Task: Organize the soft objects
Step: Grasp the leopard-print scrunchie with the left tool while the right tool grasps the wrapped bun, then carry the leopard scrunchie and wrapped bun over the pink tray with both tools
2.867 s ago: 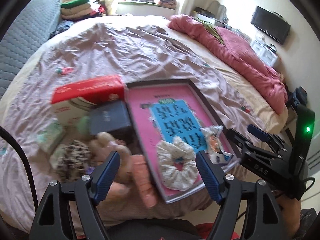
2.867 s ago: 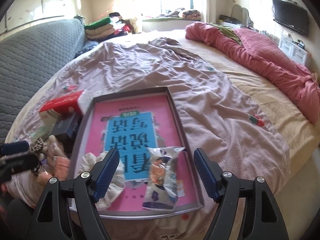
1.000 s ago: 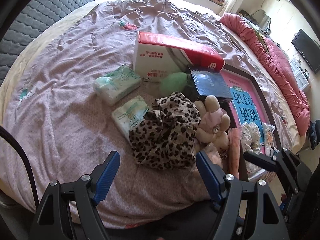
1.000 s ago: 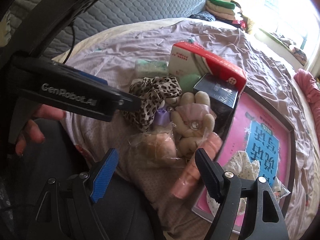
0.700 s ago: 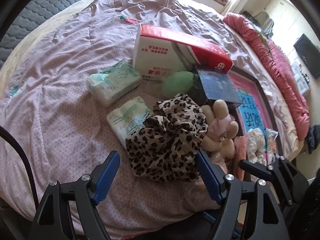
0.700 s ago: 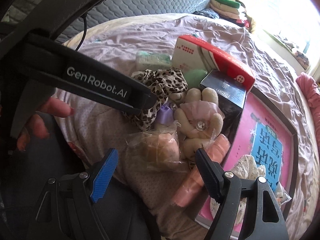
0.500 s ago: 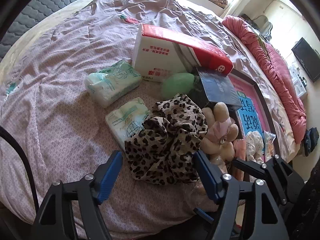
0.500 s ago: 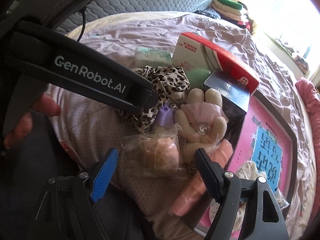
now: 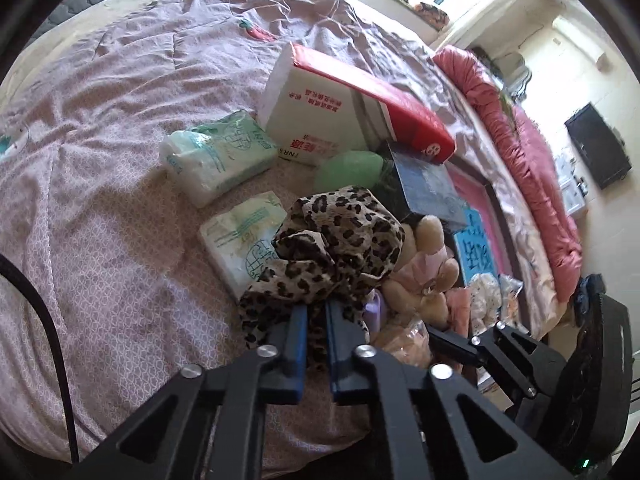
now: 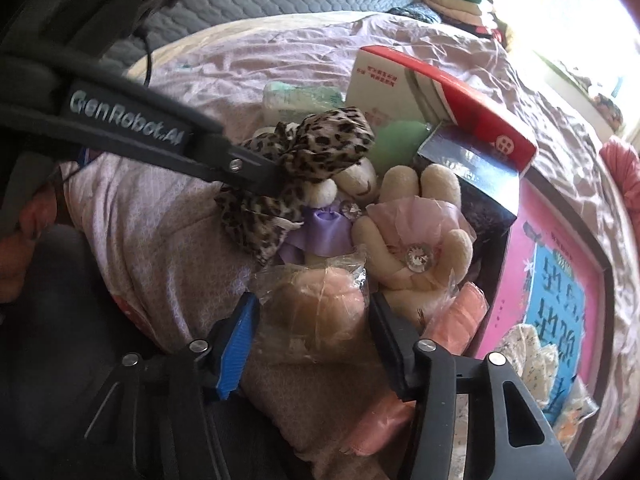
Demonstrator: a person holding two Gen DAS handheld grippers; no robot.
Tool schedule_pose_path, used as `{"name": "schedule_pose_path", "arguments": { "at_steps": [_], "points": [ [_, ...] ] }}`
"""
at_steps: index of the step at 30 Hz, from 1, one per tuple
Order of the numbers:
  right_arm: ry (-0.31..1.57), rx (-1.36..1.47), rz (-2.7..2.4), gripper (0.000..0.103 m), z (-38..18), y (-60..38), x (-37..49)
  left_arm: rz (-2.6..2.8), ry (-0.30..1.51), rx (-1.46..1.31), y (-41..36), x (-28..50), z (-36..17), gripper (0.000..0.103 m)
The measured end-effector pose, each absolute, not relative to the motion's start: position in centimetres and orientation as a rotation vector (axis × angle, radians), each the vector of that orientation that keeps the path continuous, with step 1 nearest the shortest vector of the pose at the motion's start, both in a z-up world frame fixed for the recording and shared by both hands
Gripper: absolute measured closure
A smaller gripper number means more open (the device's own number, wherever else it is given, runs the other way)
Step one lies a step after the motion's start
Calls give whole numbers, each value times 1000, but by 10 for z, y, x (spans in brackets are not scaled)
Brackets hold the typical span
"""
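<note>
Your left gripper (image 9: 316, 312) is pinched closed on the near edge of the leopard scarf (image 9: 336, 248), its blue fingers (image 9: 298, 320) nearly meeting with cloth between them. The scarf lies bunched on the bed (image 9: 100, 200), partly over a tissue pack (image 9: 240, 236) and touching a beige plush (image 9: 424, 268) on its right. A second tissue pack (image 9: 216, 156) sits farther back, beside a red and white box (image 9: 340, 112). A green sponge (image 9: 348, 168) and a dark box (image 9: 428, 184) rest just in front of that box.

Your right gripper (image 10: 312, 320) has its fingers spread on either side of a bagged plush (image 10: 312, 308); its jaws touch the crinkled plastic, but you cannot tell whether they are squeezing it. Just behind the bag lie the beige plush in a pink skirt (image 10: 412, 240) and a smaller plush in purple (image 10: 332, 220). A pink roll (image 10: 456, 316) lies to the right, against a dark tray (image 10: 604, 264) that holds a pink book (image 10: 556, 288) and a white scrunchie (image 10: 528, 352).
</note>
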State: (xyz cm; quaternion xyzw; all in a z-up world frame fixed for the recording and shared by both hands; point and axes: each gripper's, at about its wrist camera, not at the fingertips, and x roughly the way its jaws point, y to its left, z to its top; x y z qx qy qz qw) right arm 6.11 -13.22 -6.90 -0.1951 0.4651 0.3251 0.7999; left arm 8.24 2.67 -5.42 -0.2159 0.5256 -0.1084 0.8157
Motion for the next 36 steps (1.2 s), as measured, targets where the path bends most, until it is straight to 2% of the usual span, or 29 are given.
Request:
{"name": "schedule_pose_path", "arguments": {
  "at_steps": [12, 26, 36],
  "points": [
    [974, -199, 675, 49, -40, -162, 67, -245, 1054, -481, 35, 74, -43, 100],
    [894, -61, 629, 49, 0, -193, 60, -249, 943, -374, 19, 51, 13, 100],
    [868, 32, 601, 49, 22, -220, 56, -258, 929, -318, -3, 44, 38, 100]
  ]
}}
